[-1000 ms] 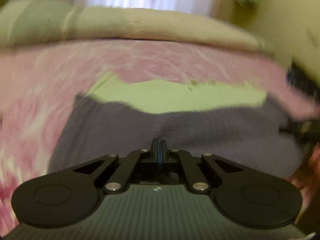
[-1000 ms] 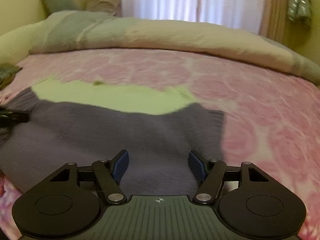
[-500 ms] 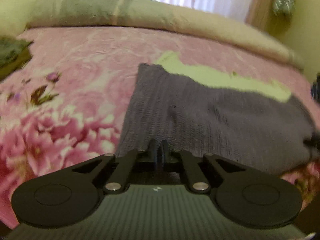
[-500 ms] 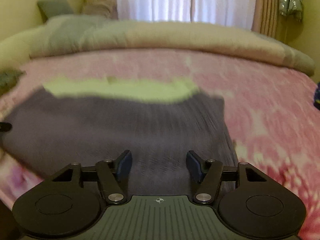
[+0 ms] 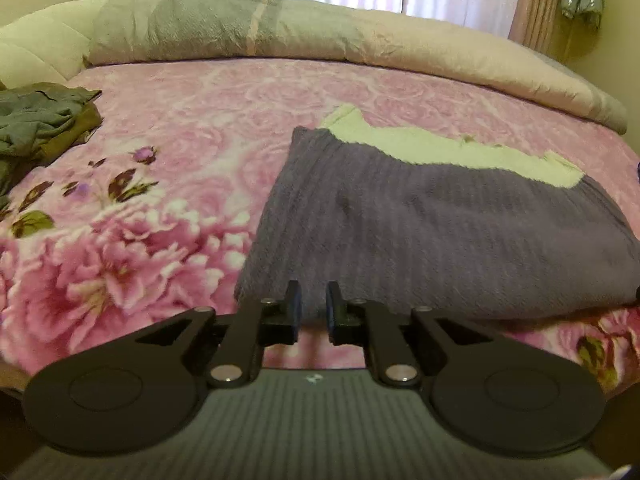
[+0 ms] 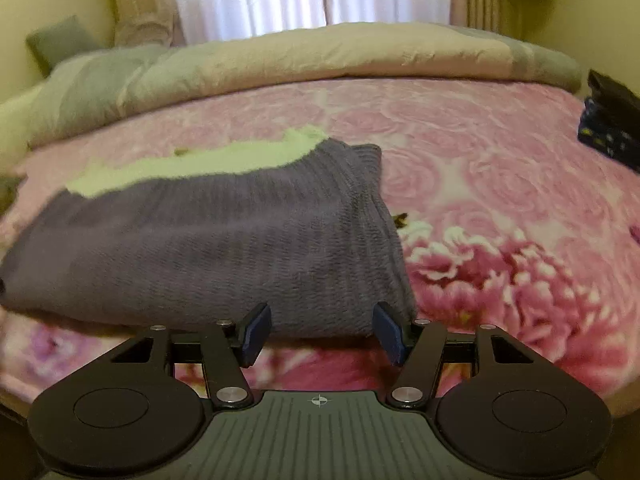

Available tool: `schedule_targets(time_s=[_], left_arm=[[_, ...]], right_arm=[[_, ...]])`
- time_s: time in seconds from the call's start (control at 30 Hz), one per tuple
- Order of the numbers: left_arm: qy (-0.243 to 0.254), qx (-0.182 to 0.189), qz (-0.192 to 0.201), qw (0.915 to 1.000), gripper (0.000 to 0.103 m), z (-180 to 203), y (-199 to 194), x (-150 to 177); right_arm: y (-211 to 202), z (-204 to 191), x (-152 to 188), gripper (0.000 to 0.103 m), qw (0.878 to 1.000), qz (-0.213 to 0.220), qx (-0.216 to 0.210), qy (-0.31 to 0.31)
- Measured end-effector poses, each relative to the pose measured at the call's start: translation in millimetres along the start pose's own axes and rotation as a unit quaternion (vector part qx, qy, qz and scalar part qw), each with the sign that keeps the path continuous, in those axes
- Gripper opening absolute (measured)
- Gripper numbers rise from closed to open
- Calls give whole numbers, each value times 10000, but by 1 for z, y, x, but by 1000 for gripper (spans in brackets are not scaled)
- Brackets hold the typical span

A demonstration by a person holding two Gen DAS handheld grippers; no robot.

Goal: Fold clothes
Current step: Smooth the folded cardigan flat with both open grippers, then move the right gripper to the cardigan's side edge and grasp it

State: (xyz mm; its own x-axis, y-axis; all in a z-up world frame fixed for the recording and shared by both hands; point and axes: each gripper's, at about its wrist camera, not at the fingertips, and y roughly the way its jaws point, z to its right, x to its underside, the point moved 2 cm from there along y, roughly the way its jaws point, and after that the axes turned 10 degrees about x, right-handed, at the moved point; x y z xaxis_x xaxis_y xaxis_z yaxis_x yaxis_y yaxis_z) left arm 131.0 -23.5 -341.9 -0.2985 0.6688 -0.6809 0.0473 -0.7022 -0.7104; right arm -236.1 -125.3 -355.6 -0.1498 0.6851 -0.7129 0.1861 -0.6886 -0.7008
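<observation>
A folded purple knit garment point(image 5: 420, 224) with a pale green part point(image 5: 452, 154) showing along its far edge lies flat on the pink floral bedspread point(image 5: 168, 184). My left gripper point(image 5: 313, 306) hovers just short of the garment's near left corner. Its jaws are opening, a narrow gap shows, and nothing is between them. In the right wrist view the same garment point(image 6: 224, 240) fills the left half. My right gripper point(image 6: 322, 326) stands open just before the garment's near right corner, with the fingers apart from the cloth and nothing held.
A heap of grey-green and olive clothes point(image 5: 40, 124) lies at the bed's left side. A rolled duvet point(image 5: 280, 28) runs along the far edge below the curtains. A dark blue patterned item point(image 6: 608, 124) sits at the far right. A grey pillow point(image 6: 60, 42) is at the back left.
Both grippers have drawn back toward the bed's near edge, so the garment lies farther ahead. The left jaws, shut before, have parted slightly. The left view has swung left.
</observation>
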Motion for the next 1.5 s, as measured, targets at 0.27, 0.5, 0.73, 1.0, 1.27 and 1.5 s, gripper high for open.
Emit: schedule_targets(time_s=[0.27, 0.5, 0.73, 1.0, 1.27, 1.5], left_arm=[[-584, 244, -89, 9980, 13, -4, -22, 28], [-1018, 493, 27, 9936, 15, -21, -26, 21], [-963, 442, -198, 9942, 16, -17, -6, 17], [-937, -235, -524, 9939, 25, -11, -9, 26], [-717, -595, -534, 9942, 27, 3, -31, 32], [-614, -478, -405, 9961, 29, 11, -44, 33]], right_arm=[[-12, 56, 34, 60, 9584, -534, -1057, 2598], [11, 97, 47, 60, 8585, -640, -1909, 4717], [22, 92, 34, 60, 8643, -727, -1621, 4705], [-14, 79, 40, 60, 9418, -598, -996, 3154], [-51, 73, 55, 60, 9574, -485, -843, 2718], [-55, 70, 49, 60, 9559, -424, -900, 2765]])
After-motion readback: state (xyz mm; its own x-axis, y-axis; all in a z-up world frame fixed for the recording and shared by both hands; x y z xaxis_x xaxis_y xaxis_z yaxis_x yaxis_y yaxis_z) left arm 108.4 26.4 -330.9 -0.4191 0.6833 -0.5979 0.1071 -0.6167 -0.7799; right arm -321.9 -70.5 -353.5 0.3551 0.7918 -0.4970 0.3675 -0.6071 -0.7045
